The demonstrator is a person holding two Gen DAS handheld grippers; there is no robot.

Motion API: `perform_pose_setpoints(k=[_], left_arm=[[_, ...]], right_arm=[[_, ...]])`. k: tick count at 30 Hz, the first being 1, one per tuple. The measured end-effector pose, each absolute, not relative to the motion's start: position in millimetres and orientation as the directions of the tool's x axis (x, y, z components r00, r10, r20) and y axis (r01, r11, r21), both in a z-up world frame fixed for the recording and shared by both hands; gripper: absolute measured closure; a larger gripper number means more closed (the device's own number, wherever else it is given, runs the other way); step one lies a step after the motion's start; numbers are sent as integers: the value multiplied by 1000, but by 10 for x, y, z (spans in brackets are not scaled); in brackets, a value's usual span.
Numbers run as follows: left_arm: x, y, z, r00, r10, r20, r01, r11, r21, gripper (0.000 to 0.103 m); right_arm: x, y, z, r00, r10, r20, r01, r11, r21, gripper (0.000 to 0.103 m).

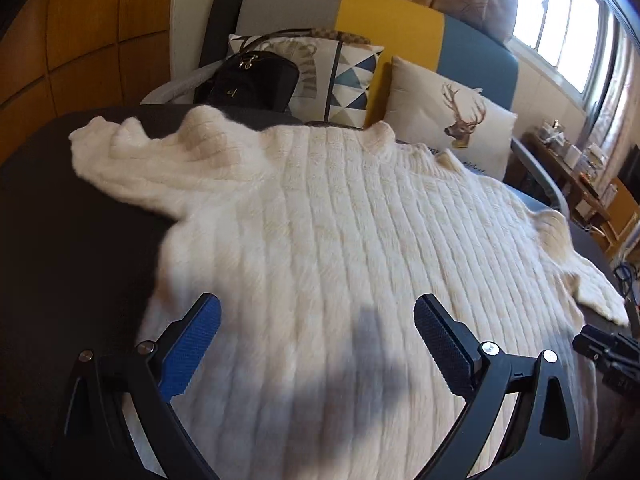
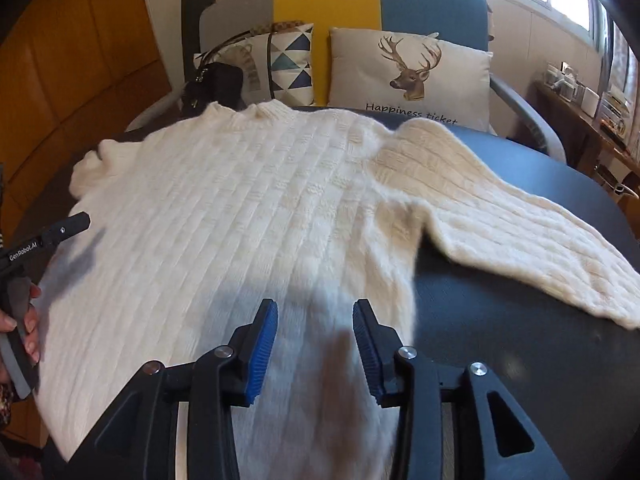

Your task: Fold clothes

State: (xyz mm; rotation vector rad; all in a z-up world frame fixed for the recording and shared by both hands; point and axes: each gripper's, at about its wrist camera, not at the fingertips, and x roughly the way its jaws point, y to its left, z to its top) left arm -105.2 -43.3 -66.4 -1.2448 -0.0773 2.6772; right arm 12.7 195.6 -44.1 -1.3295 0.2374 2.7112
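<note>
Looking down a cream sweater (image 1: 320, 216) spread flat on my dark surface (image 1: 60, 240).

Collar points away toward the deer pillow (image 2: 408, 72), hem nearest me, sleeves splayed sideways. Left tongs (image 1: 316, 336) gape wide, right tongs (image 2: 315, 344) part-open, both empty; bare surface flanks each side.
</note>
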Motion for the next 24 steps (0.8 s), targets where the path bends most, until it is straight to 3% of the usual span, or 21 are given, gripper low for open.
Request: perform_pose_setpoints(k=[3,8,10,12,15,16,18,24], left_arm=[[-1165,-289,-833,-587,116,-801,-117,-991,-58,4],[-1147,-189,-864,-596,82,-799,-132,-991,-3,4],[-1137,-159,-867,-596,78,-800,-140,-990,8,3],[-1127,-129,-870,-596,74,-800,-147,-989,18,0],[-1112,-83,-874,-596,68,-800,-158,-987,34,0],[-1107,-68,-876,-596,66,-801,-162,-986,40,0],[-1105,-54,-872,-596,64,-800,-165,-985,44,0],[-1045,-25,-870,-606,41,-794,-143,-988,59,0]], right_arm=[[-61,2001,-627,-576,135,-806,-184,-982,-33,61],[119,2183,-680,-582,243,-776,-242,-963,-120,44],[182,2307,-688,-567,250,-784,-294,-952,-91,27],[223,2467,-718,-562,212,-800,-335,-942,-15,17],[293,2552,-677,-586,144,-797,-306,-951,53,21],[323,2568,-651,-597,121,-793,-288,-955,71,32],[436,2626,-532,-643,76,-762,-257,-959,122,40],[664,3178,-145,-741,136,-657,-327,-928,177,37]])
